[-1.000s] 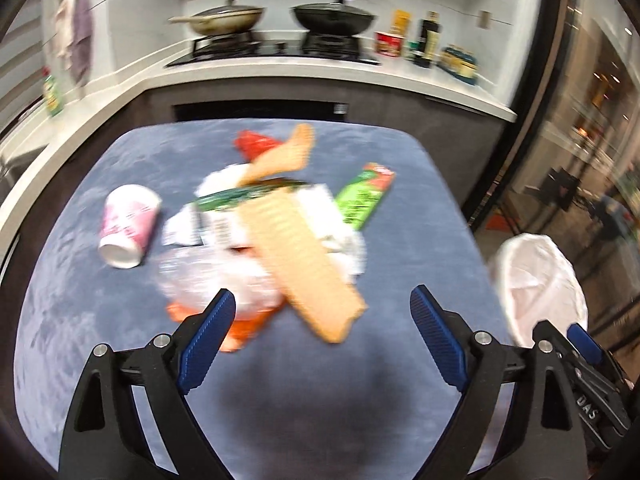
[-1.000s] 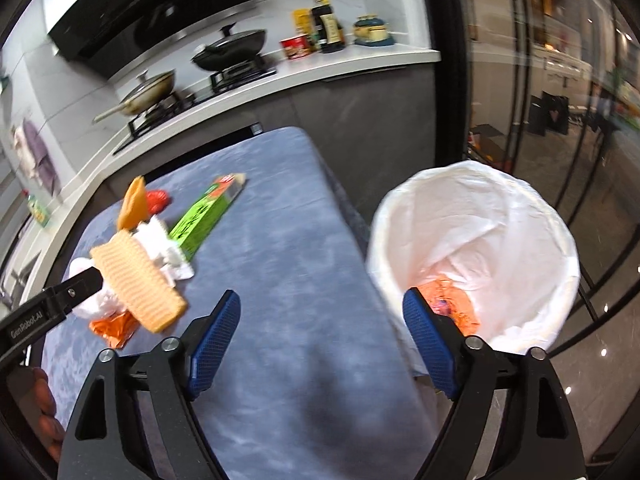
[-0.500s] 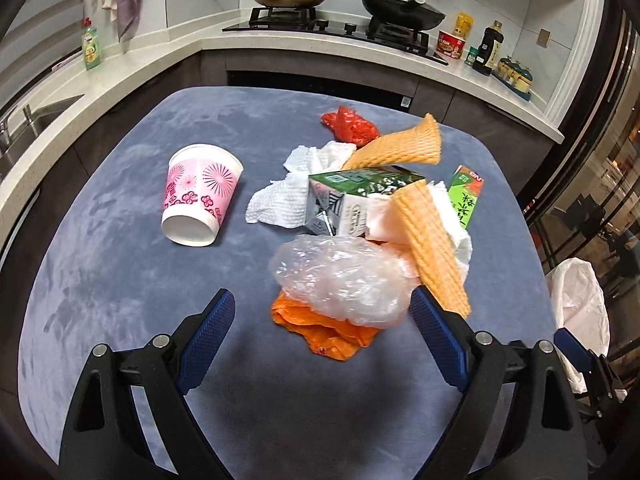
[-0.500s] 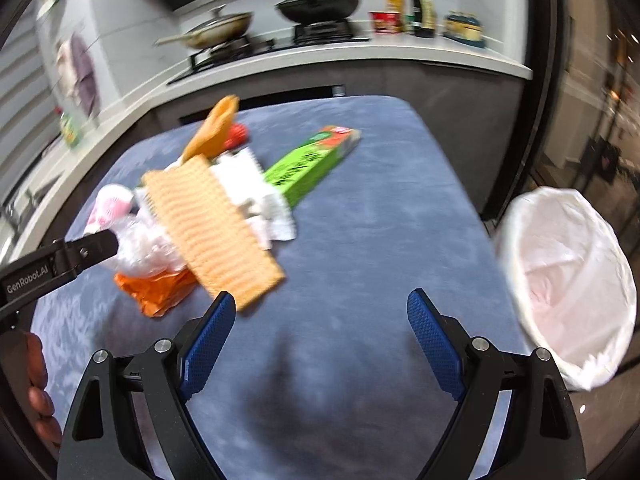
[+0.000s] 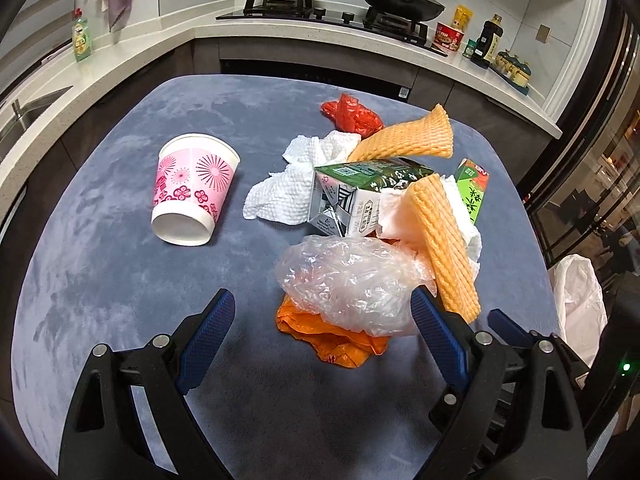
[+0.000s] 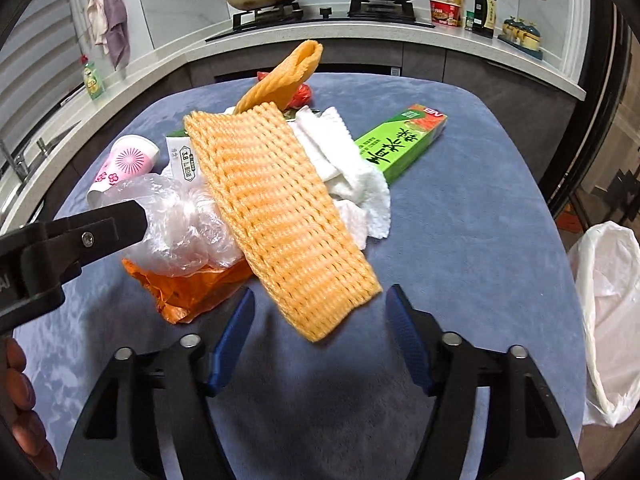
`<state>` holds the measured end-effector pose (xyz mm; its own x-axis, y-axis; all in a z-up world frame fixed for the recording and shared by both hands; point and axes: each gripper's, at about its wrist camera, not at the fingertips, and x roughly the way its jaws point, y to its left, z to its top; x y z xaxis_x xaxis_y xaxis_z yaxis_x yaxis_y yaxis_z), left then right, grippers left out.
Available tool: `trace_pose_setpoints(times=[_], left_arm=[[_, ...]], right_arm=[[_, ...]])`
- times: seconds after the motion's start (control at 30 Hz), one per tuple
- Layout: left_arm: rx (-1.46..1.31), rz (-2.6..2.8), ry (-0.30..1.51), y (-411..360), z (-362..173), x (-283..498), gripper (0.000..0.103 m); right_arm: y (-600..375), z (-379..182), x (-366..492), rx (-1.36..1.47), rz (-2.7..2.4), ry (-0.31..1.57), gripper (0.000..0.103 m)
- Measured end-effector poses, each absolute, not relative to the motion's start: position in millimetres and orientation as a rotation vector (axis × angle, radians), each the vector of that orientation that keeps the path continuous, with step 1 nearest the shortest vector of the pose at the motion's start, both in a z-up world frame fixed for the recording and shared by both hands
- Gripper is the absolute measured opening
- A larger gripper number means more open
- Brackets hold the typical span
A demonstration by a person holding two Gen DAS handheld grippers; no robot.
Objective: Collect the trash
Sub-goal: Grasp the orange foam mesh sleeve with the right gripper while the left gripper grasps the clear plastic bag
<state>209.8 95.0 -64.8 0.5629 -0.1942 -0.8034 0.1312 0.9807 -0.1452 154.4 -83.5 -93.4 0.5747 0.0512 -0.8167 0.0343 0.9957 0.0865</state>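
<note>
A heap of trash lies on the blue table point(image 5: 100, 264): a clear plastic bag point(image 5: 352, 276) on an orange wrapper point(image 5: 332, 340), two orange foam nets point(image 6: 276, 216), a milk carton point(image 5: 352, 196), white paper towels point(image 5: 288, 184), a green box point(image 6: 400, 144), a red wrapper point(image 5: 352, 116). A pink paper cup point(image 5: 192, 188) lies on its side to the left. My left gripper point(image 5: 320, 336) is open, its fingers either side of the clear bag. My right gripper point(image 6: 320, 344) is open just before the near end of the big foam net.
A bin lined with a white bag point(image 6: 608, 320) stands on the floor right of the table. A counter point(image 5: 400, 40) with a stove, two pans and bottles runs behind. A sink point(image 5: 24, 108) is at the left.
Both grippers moved in closer to the heap. The right gripper swung left from the bin toward the foam net. Both stayed open.
</note>
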Motion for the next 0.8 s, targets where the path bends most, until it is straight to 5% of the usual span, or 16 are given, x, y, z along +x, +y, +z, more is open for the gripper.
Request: trace_pose_setpoints(times=[0.17,0.3,0.57,0.8], left_arm=[[-0.065,-0.211,0.956,87,-67,214,0.085],[-0.06,-0.227,0.955,80,-69,216,0.083],[-0.04,-0.263,0.955,67,-66,213,0.052],[-0.008,-0.285,0.922,54,-55,201,0.022]], right_arm=[[-82,-96,158,0.095,0.018,0.968,0.031],[-86,-93,156,0.103,0.024,0.961,0.022],[-103,-77,147,0.138,0.012,0.918,0.01],[-122,-57,131,0.168,-0.024,0.856,0.01]])
